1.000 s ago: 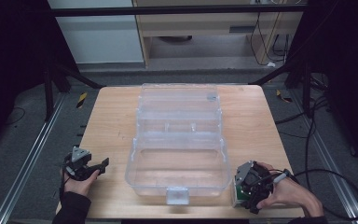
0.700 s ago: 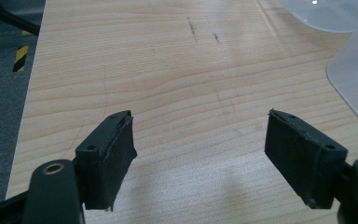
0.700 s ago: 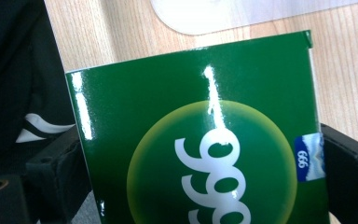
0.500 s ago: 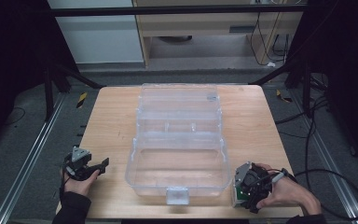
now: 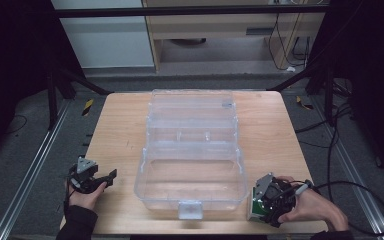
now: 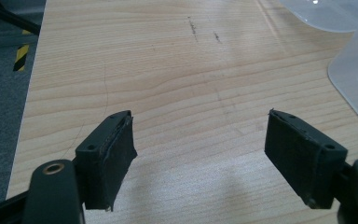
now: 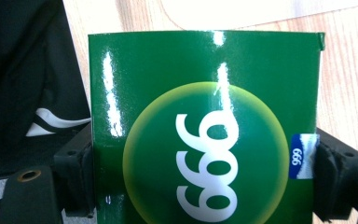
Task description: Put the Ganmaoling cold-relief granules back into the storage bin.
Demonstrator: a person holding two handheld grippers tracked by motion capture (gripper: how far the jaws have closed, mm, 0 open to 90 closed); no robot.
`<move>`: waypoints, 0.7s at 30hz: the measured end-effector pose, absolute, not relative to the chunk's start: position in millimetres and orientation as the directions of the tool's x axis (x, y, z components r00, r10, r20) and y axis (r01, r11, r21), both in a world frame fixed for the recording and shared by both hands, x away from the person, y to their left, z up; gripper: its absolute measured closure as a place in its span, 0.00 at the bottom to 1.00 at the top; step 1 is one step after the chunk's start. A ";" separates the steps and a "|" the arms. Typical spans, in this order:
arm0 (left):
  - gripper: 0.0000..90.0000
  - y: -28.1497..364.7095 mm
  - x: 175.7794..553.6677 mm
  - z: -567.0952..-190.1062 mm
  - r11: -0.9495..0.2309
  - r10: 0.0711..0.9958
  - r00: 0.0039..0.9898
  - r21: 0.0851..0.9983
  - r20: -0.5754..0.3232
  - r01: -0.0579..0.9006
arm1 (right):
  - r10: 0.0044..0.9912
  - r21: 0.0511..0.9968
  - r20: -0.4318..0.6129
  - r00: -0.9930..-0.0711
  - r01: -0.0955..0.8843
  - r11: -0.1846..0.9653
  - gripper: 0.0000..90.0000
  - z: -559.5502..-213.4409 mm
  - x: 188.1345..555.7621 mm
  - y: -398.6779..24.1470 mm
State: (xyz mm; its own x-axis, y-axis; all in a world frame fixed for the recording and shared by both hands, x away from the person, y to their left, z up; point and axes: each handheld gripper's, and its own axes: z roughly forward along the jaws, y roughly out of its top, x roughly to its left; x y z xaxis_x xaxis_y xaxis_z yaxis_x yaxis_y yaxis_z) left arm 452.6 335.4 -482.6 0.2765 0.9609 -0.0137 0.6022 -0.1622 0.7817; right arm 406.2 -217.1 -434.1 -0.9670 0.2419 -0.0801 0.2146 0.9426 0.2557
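Right tongs point(image 5: 261, 210) had just closed on the green box point(image 7: 205, 126) at the table's point(image 5: 120, 130) 5 o'clock corner, beside the clear case point(image 5: 192, 150). Left tongs point(image 6: 200, 158) open, empty, at 7 o'clock.

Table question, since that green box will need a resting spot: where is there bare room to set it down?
Bare wood lies left of the clear case, ahead of the open left gripper, and on the strip to the case's right. The near right corner is crowded: the right gripper grips the green box there.
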 end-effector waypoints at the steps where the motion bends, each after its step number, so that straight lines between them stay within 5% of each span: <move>1: 0.26 335.4 452.6 -482.6 -0.162 0.961 0.277 0.782 -0.014 0.602 | 0.239 0.260 -0.080 -0.968 0.212 0.942 0.18 -433.0 405.9 -217.7; 21: 0.26 334.7 452.4 -482.5 -0.159 0.961 0.276 0.780 -0.018 0.606 | 0.253 0.306 -0.130 -0.959 0.204 0.930 0.18 -373.2 395.3 -226.2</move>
State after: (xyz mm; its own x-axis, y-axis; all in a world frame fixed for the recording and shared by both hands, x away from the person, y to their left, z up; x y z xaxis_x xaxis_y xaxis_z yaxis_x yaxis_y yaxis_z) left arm 452.4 334.7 -482.5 0.2757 0.9611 -0.0177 0.6057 -0.1594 0.7796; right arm 395.3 -226.2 -373.2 -0.9586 0.2533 -0.1303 0.2042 0.9299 0.3061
